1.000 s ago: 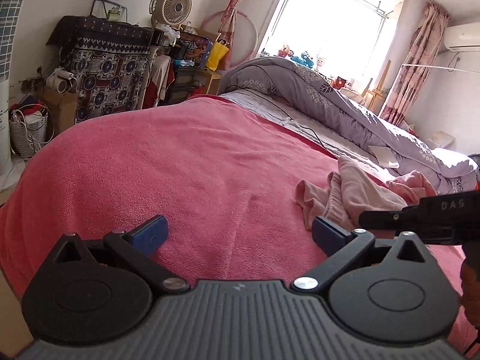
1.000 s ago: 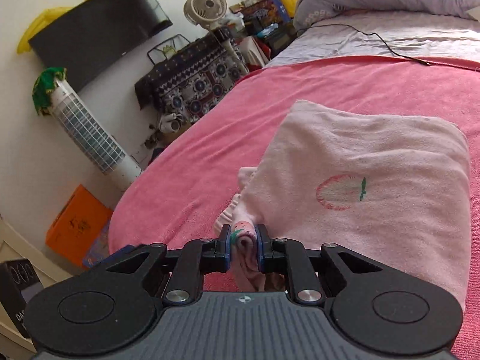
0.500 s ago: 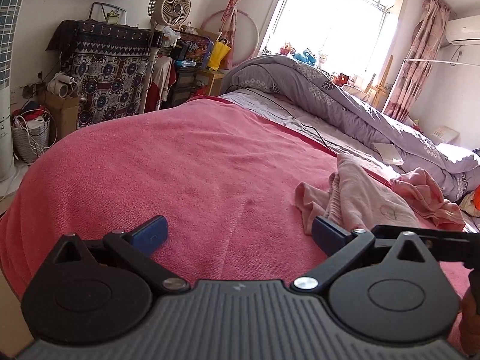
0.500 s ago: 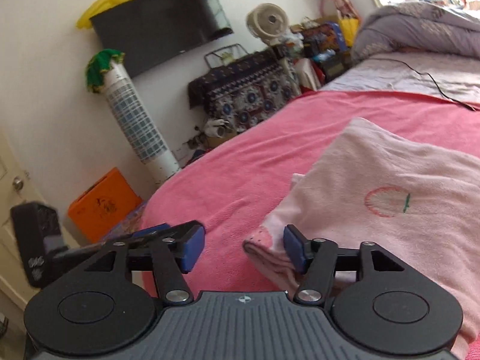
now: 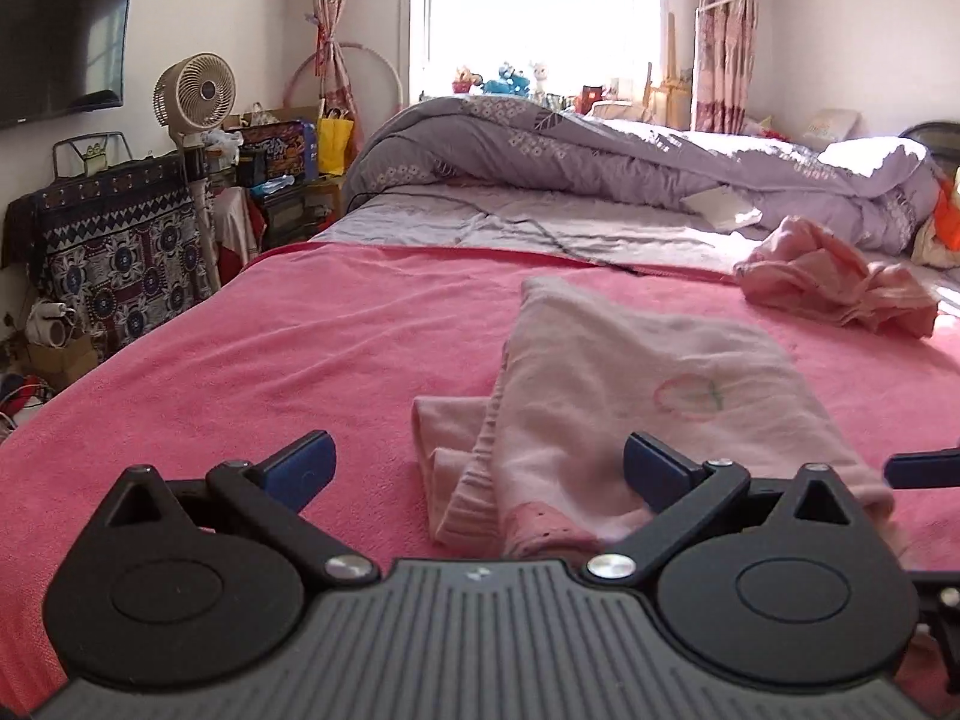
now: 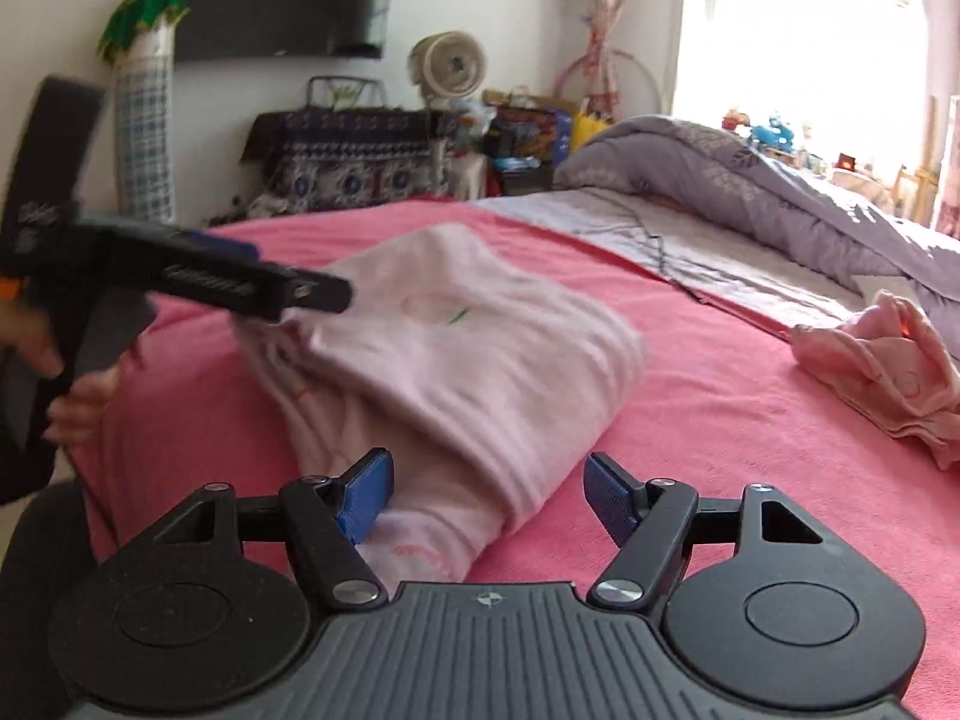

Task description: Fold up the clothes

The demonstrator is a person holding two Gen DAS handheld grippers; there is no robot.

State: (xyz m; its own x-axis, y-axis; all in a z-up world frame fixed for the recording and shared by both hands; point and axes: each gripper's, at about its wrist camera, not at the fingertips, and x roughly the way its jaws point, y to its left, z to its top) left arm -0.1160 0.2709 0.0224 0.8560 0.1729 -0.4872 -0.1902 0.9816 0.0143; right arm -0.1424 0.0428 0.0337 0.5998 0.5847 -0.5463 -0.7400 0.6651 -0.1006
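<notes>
A folded pale pink garment [image 5: 636, 396] with a small round embroidered mark lies on the pink bedspread [image 5: 300, 348]; it also shows in the right wrist view [image 6: 468, 354]. My left gripper [image 5: 477, 468] is open, its jaws wide apart at the garment's near edge, holding nothing. My right gripper [image 6: 489, 495] is open too, jaws either side of the garment's near corner. The left gripper shows from the side in the right wrist view [image 6: 252, 288], over the garment's far left edge. A crumpled pink garment [image 5: 834, 285] lies farther back right, also seen in the right wrist view [image 6: 882, 372].
A rumpled lilac duvet [image 5: 600, 150] lies across the bed's far side. A black cable [image 5: 540, 234] runs over the grey sheet. Left of the bed stand a fan [image 5: 195, 90], a patterned covered cabinet [image 5: 114, 240] and clutter. A TV [image 5: 60, 42] hangs on the wall.
My right gripper let go of the garment's corner and opened wide. Both grippers swung round so the folded garment now lies right in front of each.
</notes>
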